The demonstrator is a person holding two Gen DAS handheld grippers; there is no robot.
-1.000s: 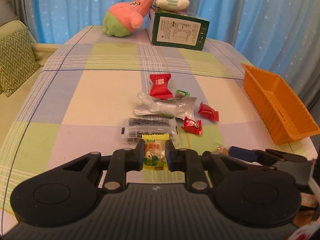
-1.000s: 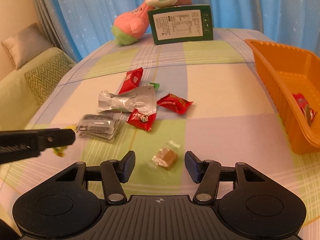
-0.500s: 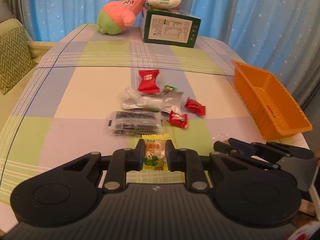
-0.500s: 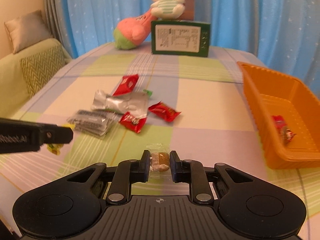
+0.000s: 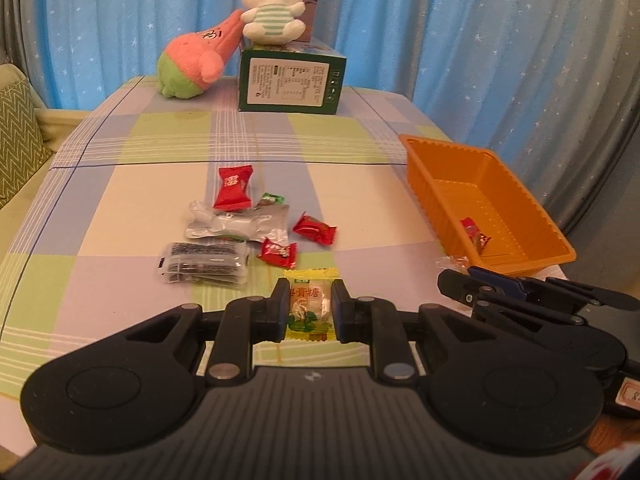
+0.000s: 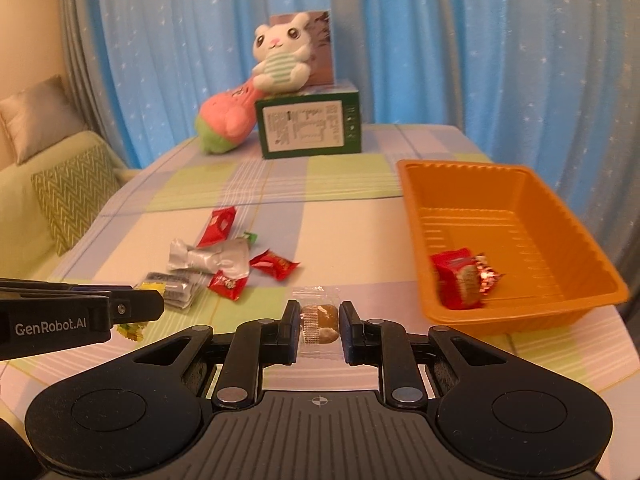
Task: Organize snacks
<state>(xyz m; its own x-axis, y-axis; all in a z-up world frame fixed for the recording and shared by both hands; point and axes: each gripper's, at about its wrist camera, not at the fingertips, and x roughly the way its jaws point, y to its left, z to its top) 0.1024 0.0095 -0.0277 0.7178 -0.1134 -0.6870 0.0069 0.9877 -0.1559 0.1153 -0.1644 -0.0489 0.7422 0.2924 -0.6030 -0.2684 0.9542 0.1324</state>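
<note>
From the left wrist, the left gripper is clamped on a yellow candy, and the orange tray sits ahead and to its right with a red wrapped snack inside; the grip is only on the sides of a slippery wrapper, so I judge the candy could slide out on the way across. From the right wrist, the right gripper pinches a clear-wrapped brown sweet just short of the tray's near rim, which holds two red-wrapped snacks; carried too low, the sweet could catch that rim and fall outside
</note>
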